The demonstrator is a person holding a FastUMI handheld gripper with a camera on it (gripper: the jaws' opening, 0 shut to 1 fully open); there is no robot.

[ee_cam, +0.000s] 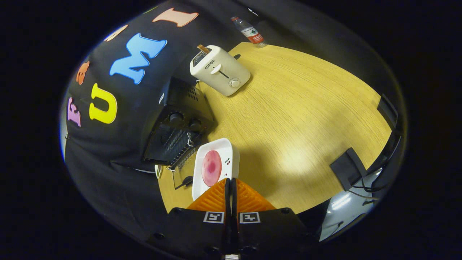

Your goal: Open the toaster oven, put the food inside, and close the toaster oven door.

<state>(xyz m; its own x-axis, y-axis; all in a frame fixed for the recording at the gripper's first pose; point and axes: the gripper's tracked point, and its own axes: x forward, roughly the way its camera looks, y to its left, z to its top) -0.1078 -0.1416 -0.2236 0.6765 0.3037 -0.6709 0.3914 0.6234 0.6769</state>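
My gripper (230, 180) is shut on the near rim of a white plate (227, 151), which reaches out just ahead of the fingers. On the plate lies a round pink slice of food (211, 168). Close beside the plate's left edge stands the black toaster oven (178, 122), with two knobs on its front. Its glass door (179, 177) is folded down open, and the wire rack (173, 146) inside shows. The plate's near edge is hidden behind my fingers.
A white pop-up toaster (220, 70) with a slice of bread in it stands beyond the oven on the wooden table (299, 119). A water bottle (249, 31) stands at the far edge. Two black boxes (347, 168) with cables sit at the table's right edge.
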